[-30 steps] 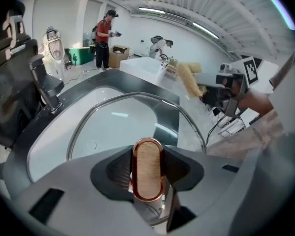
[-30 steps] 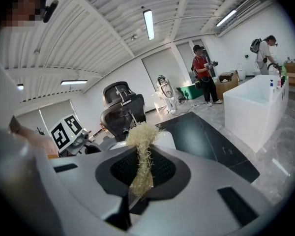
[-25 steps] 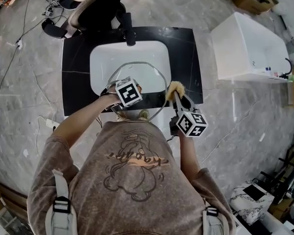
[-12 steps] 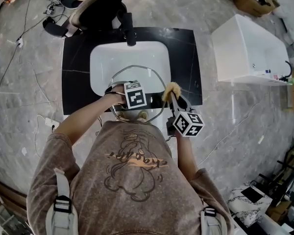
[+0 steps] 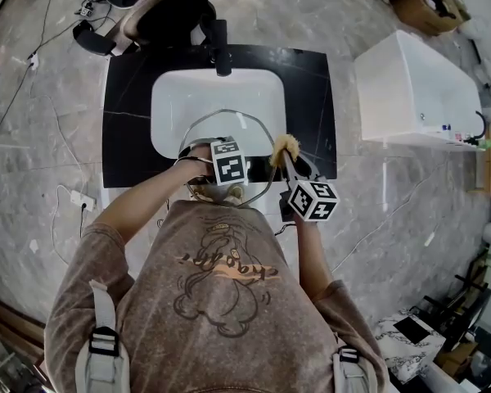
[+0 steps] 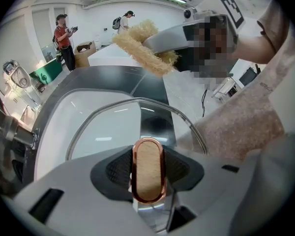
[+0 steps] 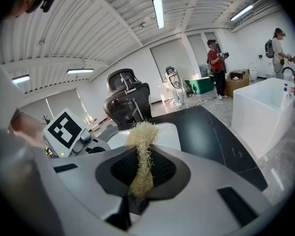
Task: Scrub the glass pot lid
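The glass pot lid (image 5: 244,123) is tilted over the white sink basin (image 5: 188,97), its steel rim arching across the left gripper view (image 6: 137,101). My left gripper (image 6: 148,170) is shut on the lid's copper-rimmed wooden knob (image 6: 148,166); in the head view this gripper (image 5: 227,164) sits at the lid's near side. My right gripper (image 7: 143,170) is shut on a straw-coloured loofah scrubber (image 7: 142,149). The scrubber (image 5: 286,147) hovers by the lid's right edge and shows above the rim (image 6: 145,47); whether it touches is unclear.
The basin is set in a black countertop (image 5: 311,97) with a black faucet (image 5: 220,56) at the far side. An office chair (image 5: 168,11) stands behind it, a white tub (image 5: 413,80) to the right. Cables (image 5: 61,195) lie on the floor at left. People stand far off (image 7: 217,68).
My left gripper has shifted slightly to the right with the lid. The right gripper and scrubber have drawn a little closer to the lid's right edge.
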The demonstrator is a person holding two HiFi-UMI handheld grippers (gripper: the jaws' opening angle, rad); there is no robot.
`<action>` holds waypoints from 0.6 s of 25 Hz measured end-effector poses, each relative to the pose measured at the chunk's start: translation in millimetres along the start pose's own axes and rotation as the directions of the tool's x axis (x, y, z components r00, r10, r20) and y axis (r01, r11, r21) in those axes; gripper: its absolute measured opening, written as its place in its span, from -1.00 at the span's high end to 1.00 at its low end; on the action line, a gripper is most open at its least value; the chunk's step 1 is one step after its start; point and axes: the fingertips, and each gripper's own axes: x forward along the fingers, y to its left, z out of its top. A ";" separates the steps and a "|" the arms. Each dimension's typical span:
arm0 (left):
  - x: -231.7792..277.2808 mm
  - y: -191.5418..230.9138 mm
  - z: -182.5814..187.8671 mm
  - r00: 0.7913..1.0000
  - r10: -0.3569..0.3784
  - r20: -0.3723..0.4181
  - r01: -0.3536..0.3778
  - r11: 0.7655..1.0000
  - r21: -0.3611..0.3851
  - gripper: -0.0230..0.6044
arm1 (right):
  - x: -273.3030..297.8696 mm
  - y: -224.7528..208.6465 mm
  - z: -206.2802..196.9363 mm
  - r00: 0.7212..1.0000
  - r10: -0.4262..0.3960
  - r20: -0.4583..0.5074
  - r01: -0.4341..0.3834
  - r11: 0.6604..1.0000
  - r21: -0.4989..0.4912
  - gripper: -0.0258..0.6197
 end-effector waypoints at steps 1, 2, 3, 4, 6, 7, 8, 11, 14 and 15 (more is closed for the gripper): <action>0.0 0.0 0.0 1.000 0.000 0.003 0.000 1.000 0.001 0.36 | 1.4 0.4 -1.1 1.000 0.003 -0.007 -0.003 1.000 -0.003 0.77; 0.1 -0.1 0.0 1.000 0.000 0.005 0.000 1.000 0.002 0.36 | 2.7 1.1 -2.4 1.000 0.007 -0.013 -0.007 1.000 -0.007 0.77; 0.3 0.0 -0.1 1.000 0.001 0.007 -0.001 1.000 0.003 0.36 | 4.0 1.8 -3.6 1.000 0.011 -0.020 -0.011 1.000 -0.009 0.77; 0.4 0.0 -0.1 1.000 0.001 0.009 -0.001 1.000 0.004 0.36 | 5.3 2.5 -4.9 1.000 0.016 -0.026 -0.016 1.000 -0.011 0.77; 0.5 -0.2 0.5 1.000 0.001 0.010 -0.001 1.000 0.003 0.36 | 8.4 3.4 -7.3 0.999 0.026 -0.040 -0.027 1.000 -0.016 0.77; 0.6 -0.1 1.1 1.000 0.000 0.010 0.000 1.000 0.003 0.36 | 10.5 3.4 -8.7 0.998 0.032 -0.049 -0.033 0.999 -0.020 0.77; 0.9 0.1 1.8 1.000 -0.001 0.009 0.001 1.000 0.002 0.36 | 13.3 3.2 -10.3 0.997 0.039 -0.059 -0.040 0.999 -0.026 0.77; 1.9 0.7 3.4 1.000 0.001 0.014 -0.001 1.000 0.001 0.36 | 25.6 3.7 -15.6 0.993 0.061 -0.098 -0.066 0.997 -0.051 0.77; 1.9 1.3 3.4 1.000 0.006 0.029 -0.006 1.000 -0.002 0.36 | 42.9 6.1 -17.0 0.986 0.087 -0.139 -0.099 0.992 -0.079 0.77; 1.7 1.5 3.3 0.999 0.009 0.038 -0.009 1.000 -0.004 0.36 | 49.3 7.8 -16.2 0.983 0.099 -0.153 -0.113 0.990 -0.089 0.77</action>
